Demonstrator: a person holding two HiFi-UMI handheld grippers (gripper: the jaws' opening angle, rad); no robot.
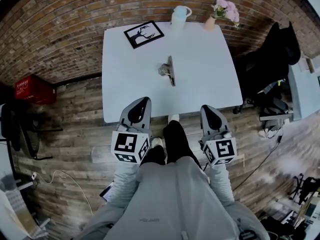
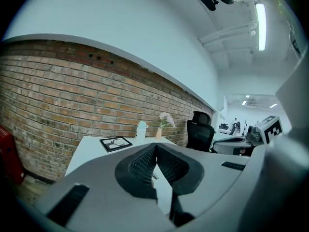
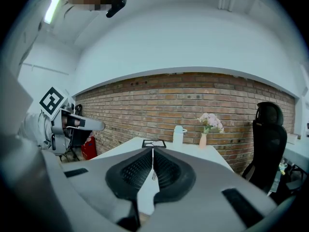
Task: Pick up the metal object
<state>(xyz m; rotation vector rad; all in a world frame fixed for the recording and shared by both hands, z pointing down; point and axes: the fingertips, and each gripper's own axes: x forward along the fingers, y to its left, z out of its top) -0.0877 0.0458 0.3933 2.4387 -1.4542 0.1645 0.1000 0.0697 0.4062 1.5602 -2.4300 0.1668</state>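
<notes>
Metal object [image 1: 168, 70] mid-tabletop [image 1: 210, 76], at one o'clock from left tool [image 1: 144, 102], eleven o'clock from right tool [image 1: 206, 109], well apart from both. Jaws of each pressed together, empty.

Silvery metal object [image 1: 169, 70], white table [image 1: 205, 84], pink flowers [image 1: 226, 9].

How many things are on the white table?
4: the metal object near the middle, a picture frame far left, a white bottle at the far edge, a flower vase far right. Nothing looks hidden.
</notes>
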